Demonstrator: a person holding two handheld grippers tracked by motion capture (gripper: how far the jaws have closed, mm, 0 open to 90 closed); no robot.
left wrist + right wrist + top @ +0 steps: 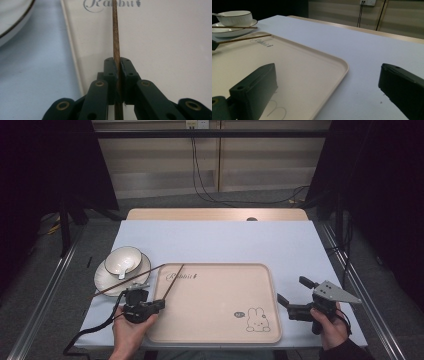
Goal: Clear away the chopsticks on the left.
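At lower left, the left hand-held gripper (161, 303) is clamped on a chopstick (115, 37) angled over the tray (220, 330), likely for placing. At lower right, the right hand-held gripper (296, 294) waits, jaws apart. Farther left, another chopstick (127, 280) lies across the saucer (102, 279) under a bowl (122, 260).

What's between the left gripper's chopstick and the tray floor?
Nothing visible. The left gripper is shut on one chopstick, held over the bare tray. The other chopstick lies across the plate, off to the side.
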